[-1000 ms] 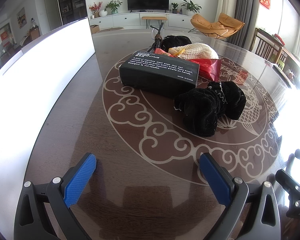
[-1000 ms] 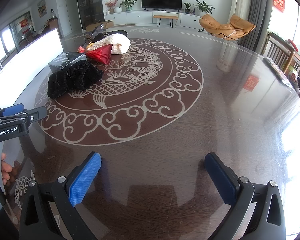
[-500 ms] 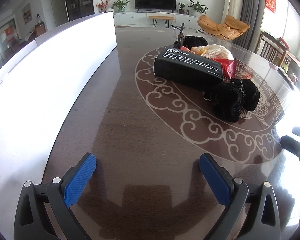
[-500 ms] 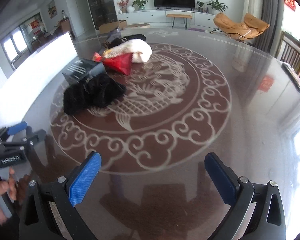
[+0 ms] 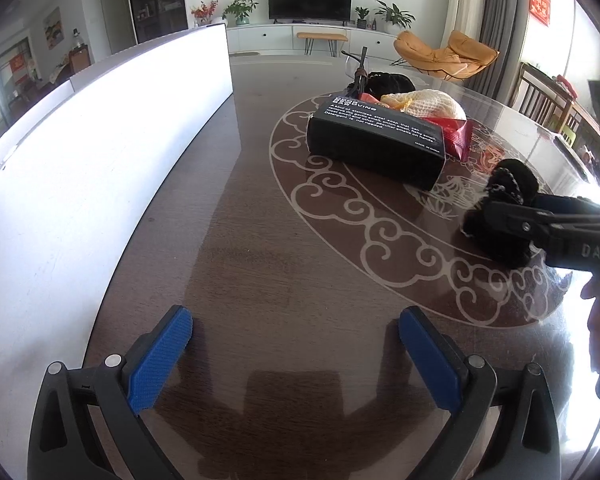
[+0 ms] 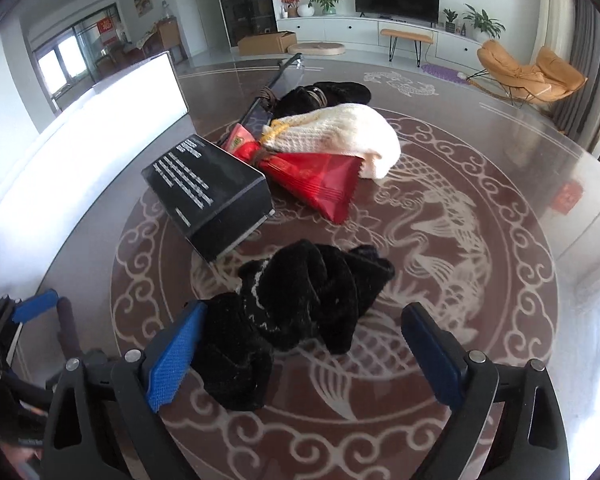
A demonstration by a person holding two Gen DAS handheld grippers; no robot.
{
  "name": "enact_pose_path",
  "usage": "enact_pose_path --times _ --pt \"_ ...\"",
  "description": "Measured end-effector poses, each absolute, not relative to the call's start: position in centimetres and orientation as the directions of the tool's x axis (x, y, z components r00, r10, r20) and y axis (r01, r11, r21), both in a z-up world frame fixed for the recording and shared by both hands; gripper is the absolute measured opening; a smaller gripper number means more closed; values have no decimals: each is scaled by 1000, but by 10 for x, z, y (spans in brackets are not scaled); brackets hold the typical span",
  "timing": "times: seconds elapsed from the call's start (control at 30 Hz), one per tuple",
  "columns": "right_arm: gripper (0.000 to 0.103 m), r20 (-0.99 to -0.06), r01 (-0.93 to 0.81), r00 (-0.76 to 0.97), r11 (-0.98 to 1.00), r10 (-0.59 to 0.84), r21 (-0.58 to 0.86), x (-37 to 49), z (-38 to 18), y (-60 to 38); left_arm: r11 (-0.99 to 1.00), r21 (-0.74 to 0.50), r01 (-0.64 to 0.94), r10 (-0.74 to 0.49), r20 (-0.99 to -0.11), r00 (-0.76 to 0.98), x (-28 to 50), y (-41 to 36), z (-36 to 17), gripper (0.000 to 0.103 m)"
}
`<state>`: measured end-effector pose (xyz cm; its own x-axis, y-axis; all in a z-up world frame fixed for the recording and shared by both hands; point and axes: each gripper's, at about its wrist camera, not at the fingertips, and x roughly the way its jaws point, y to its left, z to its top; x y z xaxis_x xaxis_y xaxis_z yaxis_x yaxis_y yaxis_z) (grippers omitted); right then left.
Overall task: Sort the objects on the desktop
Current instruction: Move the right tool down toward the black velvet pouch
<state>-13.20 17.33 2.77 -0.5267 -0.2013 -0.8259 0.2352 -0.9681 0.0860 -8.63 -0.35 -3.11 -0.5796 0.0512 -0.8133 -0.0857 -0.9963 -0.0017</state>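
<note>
The right claw (image 6: 300, 344) is wide w/ its jaws closing, and the black fluffy cloth (image 6: 300, 312) sits between them at 12 o'clock, touching the left pad, not squeezed yet. It's floppy, so I think a grab could catch only one fold & the rest would drag or slip out. The black box (image 6: 210, 192) is just beside it at 11, w/ a red bag (image 6: 320, 182) & white knit cloth (image 6: 340, 140) behind; the left claw (image 5: 296, 356) hangs wide, holding nothing, over the bare table (image 5: 260, 240).
</note>
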Motion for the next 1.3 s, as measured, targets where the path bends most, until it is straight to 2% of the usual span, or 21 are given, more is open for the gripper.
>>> enact_pose_path --times 0.13,0.27,0.37,0.53,0.67,0.77,0.83,0.93,1.07,1.13,1.23,1.3 --pt "96 -845 193 -513 -979 -152 59 -113 37 213 -997 -2 -79 48 -814 -579 -88 -3 -31 103" --pt "98 -776 210 -619 -978 -123 -13 -119 69 215 -997 -3 -78 48 -813 -580 -89 -3 -31 103" --pt "98 -739 245 -666 -965 -100 -91 -155 79 190 -997 -4 -78 48 -813 -580 -89 -3 -31 103" --pt "97 -778 253 -627 -938 28 -238 -226 56 154 -997 -4 -80 50 -813 -580 -89 -3 -32 103" --pt "96 -791 381 -612 -888 -33 -258 -226 50 125 -997 -3 -80 49 -813 -580 -89 -3 -31 103" --pt "94 -841 554 -507 -819 -190 -149 -201 48 108 -997 -3 -78 48 -813 -580 -90 -2 -31 103" --pt "93 -832 594 -510 -789 -219 -156 -181 53 104 -997 -3 -78 48 -813 -580 -90 -2 -31 103" --pt "94 -807 511 -542 -855 -234 -95 -169 70 126 -997 -3 -78 48 -813 -580 -90 -2 -31 103" --pt "97 -812 151 -569 -987 -133 56 -157 87 193 -997 -3 -78 48 -813 -580 -90 -2 -31 103" --pt "100 -815 14 -562 -987 -140 160 -141 85 223 -997 -3 -78 47 -813 -580 -90 -2 -31 103" --pt "101 -848 -66 -494 -964 -193 258 -116 61 239 -997 -3 -78 48 -813 -580 -90 -3 -31 103" --pt "101 -863 -74 -459 -959 -210 272 -110 45 235 -997 -3 -78 48 -813 -580 -90 -3 -31 103"
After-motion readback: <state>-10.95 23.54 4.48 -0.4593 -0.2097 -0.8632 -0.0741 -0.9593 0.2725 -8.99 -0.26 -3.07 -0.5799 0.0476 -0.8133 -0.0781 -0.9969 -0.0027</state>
